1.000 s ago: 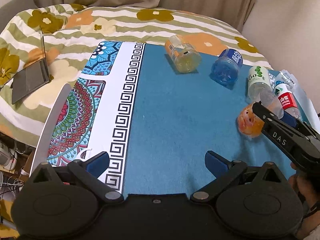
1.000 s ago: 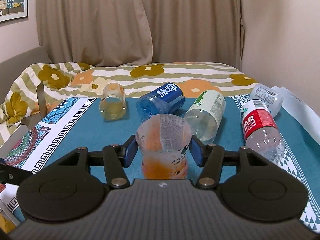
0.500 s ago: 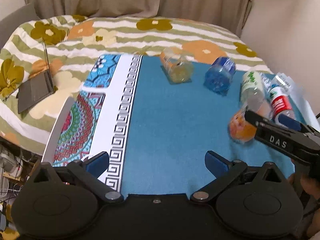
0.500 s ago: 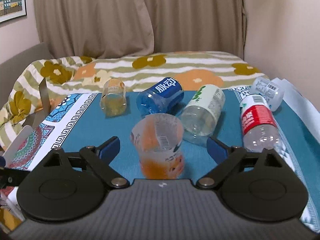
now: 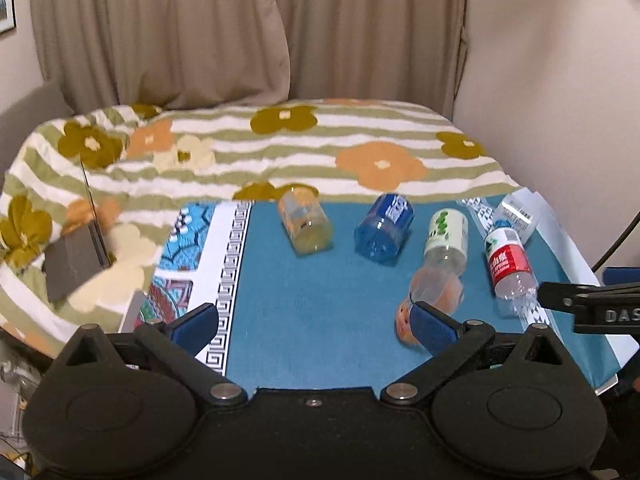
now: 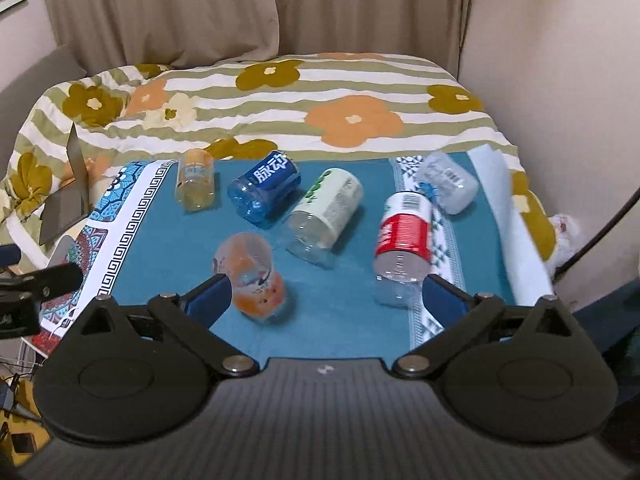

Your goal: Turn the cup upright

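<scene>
five bottles [image 6: 264,189] beyond upright cup [image 6: 250,276]

A: In the left wrist view, the cup [image 5: 434,298] is smeared, and the blue pad [image 5: 434,327] of the left gripper [image 5: 314,326] covers its base.

B: Its print is unreadable in the right wrist view too; a pad [image 6: 210,298] hides one lower edge.

A: The right gripper [image 5: 592,308] is cut off by the frame's edge.

B: The laptop [image 5: 76,258] is blurred as well.
</scene>
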Demonstrator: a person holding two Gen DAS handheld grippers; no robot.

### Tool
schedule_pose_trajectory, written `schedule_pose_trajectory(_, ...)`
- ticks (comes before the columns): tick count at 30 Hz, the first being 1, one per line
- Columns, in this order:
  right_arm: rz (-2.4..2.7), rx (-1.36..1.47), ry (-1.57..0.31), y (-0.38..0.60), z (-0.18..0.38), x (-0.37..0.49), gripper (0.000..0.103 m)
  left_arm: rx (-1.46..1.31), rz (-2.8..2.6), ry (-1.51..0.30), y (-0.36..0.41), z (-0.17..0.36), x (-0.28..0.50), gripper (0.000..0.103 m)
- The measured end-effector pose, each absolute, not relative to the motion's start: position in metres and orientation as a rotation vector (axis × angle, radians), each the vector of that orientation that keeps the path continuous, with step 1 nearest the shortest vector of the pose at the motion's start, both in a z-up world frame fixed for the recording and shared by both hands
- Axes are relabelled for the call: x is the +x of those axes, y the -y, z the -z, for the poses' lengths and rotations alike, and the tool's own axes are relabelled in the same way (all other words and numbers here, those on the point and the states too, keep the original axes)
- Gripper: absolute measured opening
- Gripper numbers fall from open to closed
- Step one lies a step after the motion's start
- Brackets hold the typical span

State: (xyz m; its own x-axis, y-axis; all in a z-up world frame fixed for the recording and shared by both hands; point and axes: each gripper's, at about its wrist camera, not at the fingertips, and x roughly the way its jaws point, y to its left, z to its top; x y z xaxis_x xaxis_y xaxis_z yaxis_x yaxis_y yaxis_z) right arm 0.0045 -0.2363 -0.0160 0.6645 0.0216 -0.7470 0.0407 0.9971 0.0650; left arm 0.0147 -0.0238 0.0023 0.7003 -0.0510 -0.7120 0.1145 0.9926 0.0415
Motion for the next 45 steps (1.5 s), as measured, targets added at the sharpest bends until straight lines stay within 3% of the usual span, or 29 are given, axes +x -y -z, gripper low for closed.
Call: schedule_pose_trajectory(45, 0.054, 0.076, -0.885, 0.253, 0.02, -0.01, 0.103, 0.105, 0.073, -0.733, 0.034, -0.004, 0.001, 0.103)
